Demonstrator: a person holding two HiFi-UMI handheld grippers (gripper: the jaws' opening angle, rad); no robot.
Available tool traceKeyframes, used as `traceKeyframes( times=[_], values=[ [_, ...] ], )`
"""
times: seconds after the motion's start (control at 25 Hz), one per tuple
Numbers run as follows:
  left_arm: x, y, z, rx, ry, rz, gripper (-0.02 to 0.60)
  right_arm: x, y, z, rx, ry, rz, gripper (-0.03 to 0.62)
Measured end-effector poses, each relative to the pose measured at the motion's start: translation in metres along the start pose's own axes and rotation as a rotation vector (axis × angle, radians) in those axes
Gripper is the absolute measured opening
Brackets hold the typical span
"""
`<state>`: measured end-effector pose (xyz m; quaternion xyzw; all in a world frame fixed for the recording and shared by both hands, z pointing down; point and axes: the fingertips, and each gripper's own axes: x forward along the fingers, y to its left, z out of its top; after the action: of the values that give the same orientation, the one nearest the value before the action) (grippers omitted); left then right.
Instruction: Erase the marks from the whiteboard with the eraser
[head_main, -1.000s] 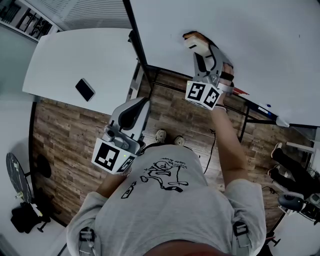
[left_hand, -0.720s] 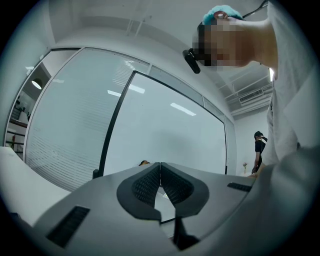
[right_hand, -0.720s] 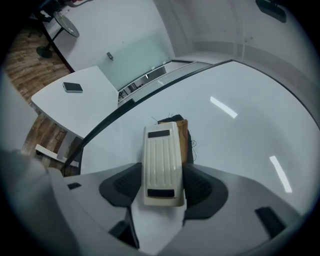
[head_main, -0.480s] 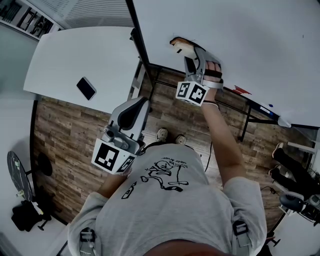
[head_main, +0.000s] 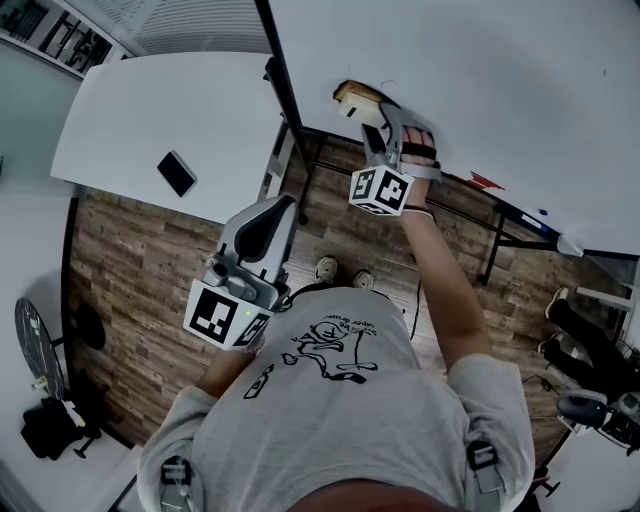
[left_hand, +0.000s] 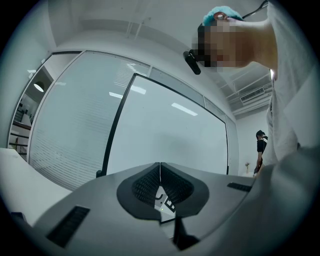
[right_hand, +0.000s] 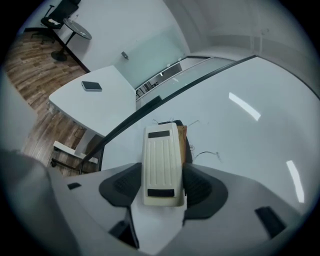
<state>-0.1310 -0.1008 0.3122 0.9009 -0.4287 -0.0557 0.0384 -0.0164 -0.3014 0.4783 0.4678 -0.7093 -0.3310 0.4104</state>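
The whiteboard (head_main: 500, 90) fills the top right of the head view, framed in black. My right gripper (head_main: 366, 112) is shut on a cream eraser (head_main: 352, 96), whose felt face lies against the board near its lower left corner. In the right gripper view the eraser (right_hand: 161, 165) sits between the jaws, with thin black marks (right_hand: 206, 154) on the board (right_hand: 250, 145) just beside and beyond it. My left gripper (head_main: 262, 228) is held low by my body, away from the board. Its jaws (left_hand: 160, 172) are shut with nothing between them.
A white table (head_main: 130, 120) with a dark phone (head_main: 176, 173) stands left of the board. The board's tray (head_main: 530, 218) holds markers, with a red item (head_main: 484, 181) beside it. Wooden floor lies below. Another person's legs (head_main: 585, 328) show at right.
My right gripper has slid the eraser leftward and slightly down along the board toward its left frame. The left gripper has stayed put.
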Motion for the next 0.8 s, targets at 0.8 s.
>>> traceKeyframes(
  times=[0.8],
  values=[
    [0.024, -0.003, 0.0, -0.001, 0.005, -0.034, 0.023, -0.049, -0.155, 0.024, 0.142, -0.121, -0.31, 0.258]
  ],
)
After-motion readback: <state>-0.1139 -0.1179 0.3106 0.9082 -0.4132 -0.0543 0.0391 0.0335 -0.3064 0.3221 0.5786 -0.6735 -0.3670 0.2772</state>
